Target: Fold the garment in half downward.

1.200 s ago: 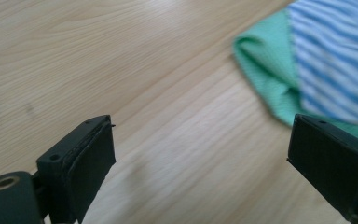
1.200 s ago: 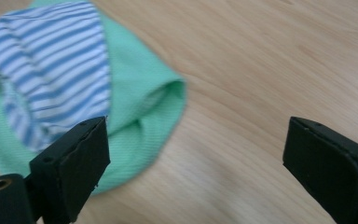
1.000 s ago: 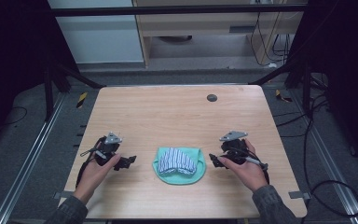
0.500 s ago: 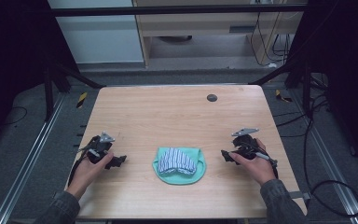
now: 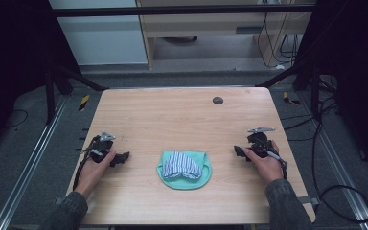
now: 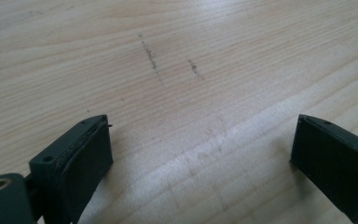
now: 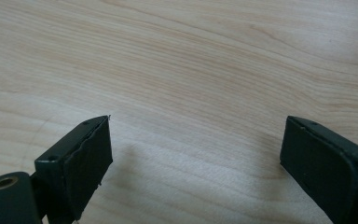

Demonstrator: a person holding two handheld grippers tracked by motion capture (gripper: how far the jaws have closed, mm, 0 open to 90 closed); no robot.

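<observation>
The folded cloth lies near the desk's front edge, midway along it. The left gripper and the right gripper rest either side, apart from it, jaws spread, holding nothing.

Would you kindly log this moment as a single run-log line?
left tool: open, empty | right tool: open, empty | folded cloth: between them, untouched | table: wood

one folded cloth bundle, two grippers, one table
</observation>
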